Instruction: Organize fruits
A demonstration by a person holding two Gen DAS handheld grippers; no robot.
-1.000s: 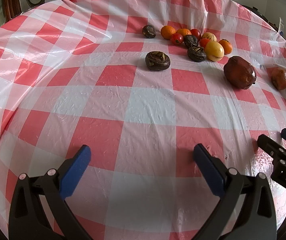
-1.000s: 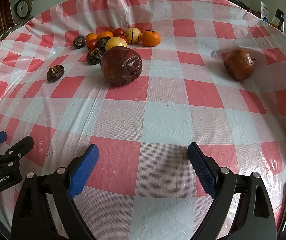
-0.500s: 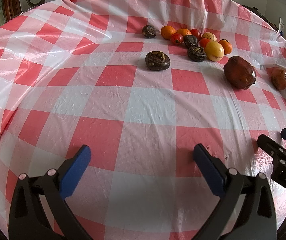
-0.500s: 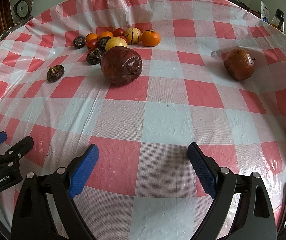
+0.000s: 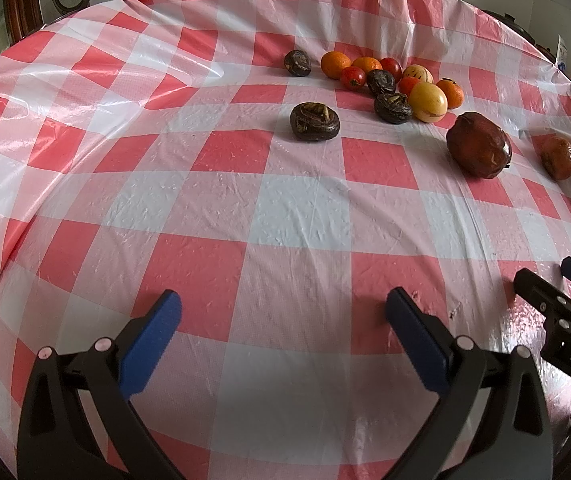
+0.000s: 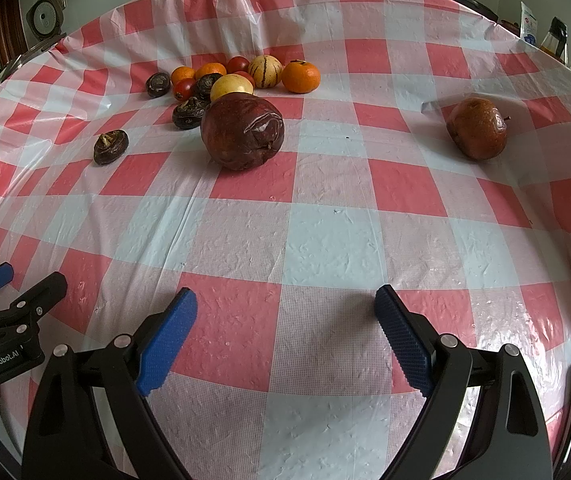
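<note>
Here my left tool (image 5: pixel 283 306) and right tool (image 6: pixel 285 306) both hang spread wide over the near tabletop (image 6: pixel 325 248), gripping nothing, blue pads apart. Beyond my right tool the big dark red fruit (image 6: pixel 242 132) sits alone, creased side facing me. Behind it lies the cluster of small fruits (image 6: pixel 237 78): oranges, tomatoes, a yellow one, a striped one, dark wrinkled ones. One dark wrinkled fruit (image 6: pixel 110 146) lies apart to the left, stem end up. Well off to the right a russet fruit (image 6: pixel 477 128) rests with its stem pointing right. I can't make out a clear long axis on either.
</note>
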